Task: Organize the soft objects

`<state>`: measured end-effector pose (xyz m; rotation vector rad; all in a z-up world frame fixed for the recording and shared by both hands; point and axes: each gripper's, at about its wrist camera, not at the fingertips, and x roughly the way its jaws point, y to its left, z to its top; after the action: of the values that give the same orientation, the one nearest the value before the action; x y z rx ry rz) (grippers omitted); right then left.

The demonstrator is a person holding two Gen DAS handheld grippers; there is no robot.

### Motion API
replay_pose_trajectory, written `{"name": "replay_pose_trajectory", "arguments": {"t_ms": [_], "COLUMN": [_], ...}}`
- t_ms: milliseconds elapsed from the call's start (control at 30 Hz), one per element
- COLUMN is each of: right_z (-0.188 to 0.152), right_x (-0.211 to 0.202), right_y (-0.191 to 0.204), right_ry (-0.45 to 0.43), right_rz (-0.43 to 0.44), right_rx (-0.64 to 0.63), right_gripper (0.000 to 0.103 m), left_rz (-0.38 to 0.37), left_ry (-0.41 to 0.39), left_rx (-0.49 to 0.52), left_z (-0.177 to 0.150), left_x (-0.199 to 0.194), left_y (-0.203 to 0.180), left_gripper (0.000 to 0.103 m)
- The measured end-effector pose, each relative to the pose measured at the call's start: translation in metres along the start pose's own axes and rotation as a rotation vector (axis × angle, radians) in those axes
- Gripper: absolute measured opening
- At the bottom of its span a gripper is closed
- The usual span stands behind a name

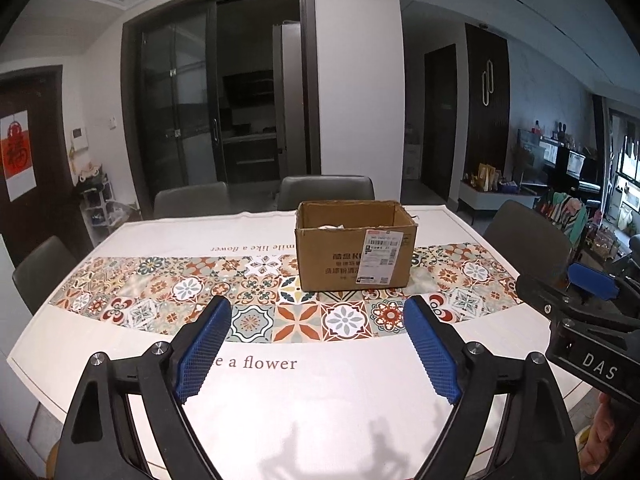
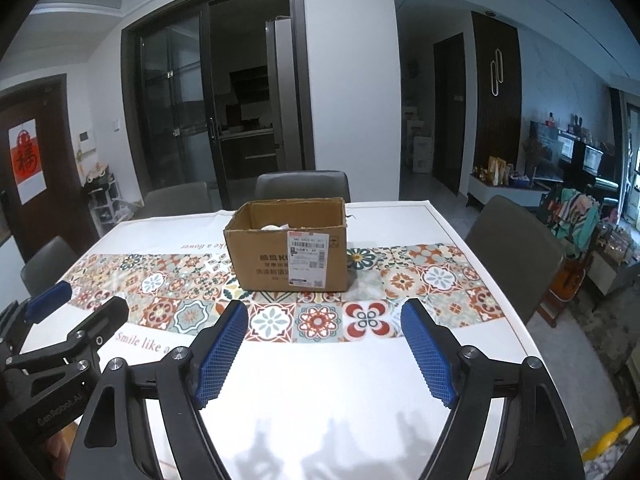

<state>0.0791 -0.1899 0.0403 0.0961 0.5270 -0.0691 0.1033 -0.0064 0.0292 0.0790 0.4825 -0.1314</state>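
An open cardboard box [image 1: 354, 246] with a shipping label stands on the patterned tablecloth [image 1: 280, 384], far side of centre; something white shows inside it [image 1: 332, 226]. The same box [image 2: 290, 250] appears in the right wrist view with the white item [image 2: 276, 227] in it. My left gripper [image 1: 318, 312] hovers over the near part of the table, open, nothing between its blue pads [image 1: 204, 352]. My right gripper [image 2: 322, 314] is open and empty too, beside the left one. Each gripper shows at the edge of the other's view: the right one [image 1: 576, 292], the left one [image 2: 76, 304].
Grey chairs stand around the table: two behind [image 1: 326, 192], one at the left [image 1: 40, 268], one at the right [image 1: 528, 236]. A dark sliding door [image 1: 216, 108] is behind. Shelves and clutter [image 1: 568, 208] fill the room at the right. A hand [image 1: 600, 436] holds the right gripper.
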Motion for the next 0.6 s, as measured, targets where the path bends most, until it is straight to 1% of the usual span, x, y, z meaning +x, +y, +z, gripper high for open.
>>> {"name": "replay_pose_trajectory", "arguments": {"t_ms": [167, 400, 600], "right_z": [-0.009, -0.016, -0.021], "right_x": [-0.019, -0.039, -0.048], "right_y": [-0.008, -0.016, -0.021], "right_ry": [-0.004, -0.017, -0.020], "right_rz": [0.009, 0.021, 0.029], "right_rx": [0.010, 0.011, 0.015], "right_gripper": [0.080, 0.080, 0.080], "left_rz": [0.012, 0.023, 0.034], "left_ry": [-0.028, -0.058, -0.064], "left_rx": [0.017, 0.025, 0.029], "left_z": [-0.004, -0.009, -0.013], "left_x": [-0.020, -0.044, -0.056], "left_y": [-0.007, -0.015, -0.018], "left_gripper": [0.092, 0.101, 0.101]}}
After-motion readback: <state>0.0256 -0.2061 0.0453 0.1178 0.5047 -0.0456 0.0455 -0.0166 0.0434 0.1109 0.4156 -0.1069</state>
